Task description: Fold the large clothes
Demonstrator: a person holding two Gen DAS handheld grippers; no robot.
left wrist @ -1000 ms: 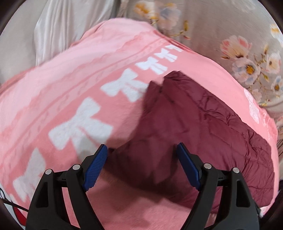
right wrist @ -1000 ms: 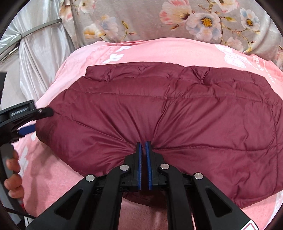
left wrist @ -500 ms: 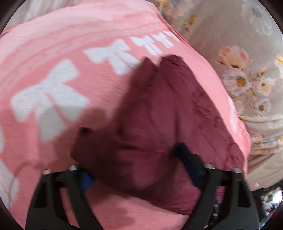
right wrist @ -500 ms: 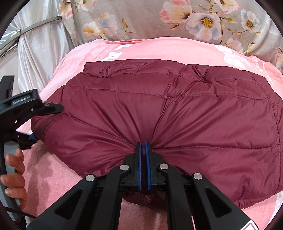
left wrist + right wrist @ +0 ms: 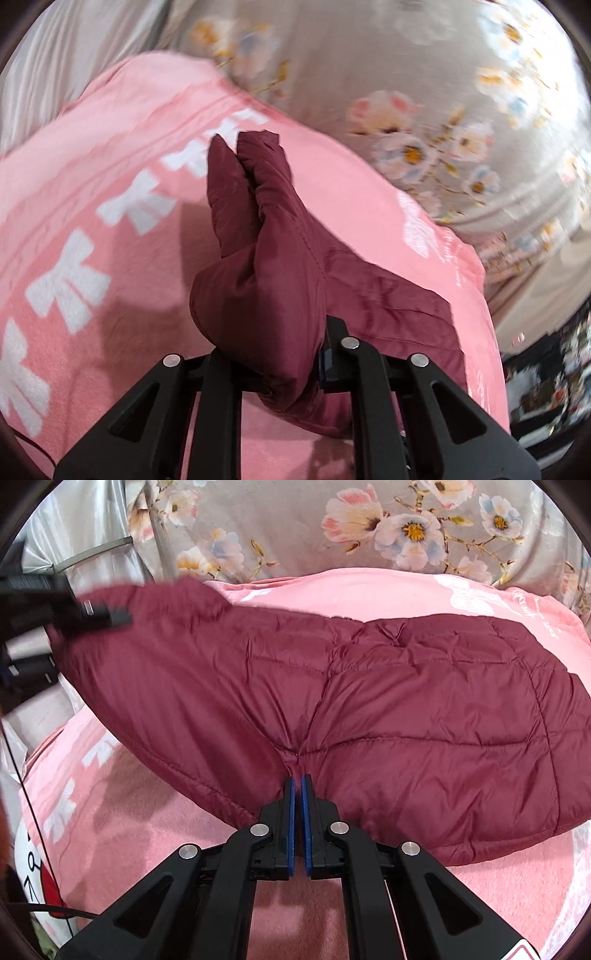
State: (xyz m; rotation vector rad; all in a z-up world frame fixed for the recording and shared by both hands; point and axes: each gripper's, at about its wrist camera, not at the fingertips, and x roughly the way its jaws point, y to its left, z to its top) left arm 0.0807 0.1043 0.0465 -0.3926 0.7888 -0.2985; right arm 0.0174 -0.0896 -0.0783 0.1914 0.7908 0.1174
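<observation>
Both grippers clench the maroon puffer jacket (image 5: 406,709): right gripper (image 5: 296,775) mid-hem, left gripper (image 5: 273,350) lifting its end (long axis left-right) above the pink blanket (image 5: 155,834).

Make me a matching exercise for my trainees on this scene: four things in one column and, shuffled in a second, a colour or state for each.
Things:
1. jacket
2. blanket
3. flowered cloth
4. right gripper

Descriptions:
A. pink with white bows
B. grey, behind the blanket
C. maroon, quilted, one end lifted
D. shut on the jacket's near edge

Pairs: 1-C, 2-A, 3-B, 4-D. The left gripper is also shut on the jacket, holding its lifted end.
</observation>
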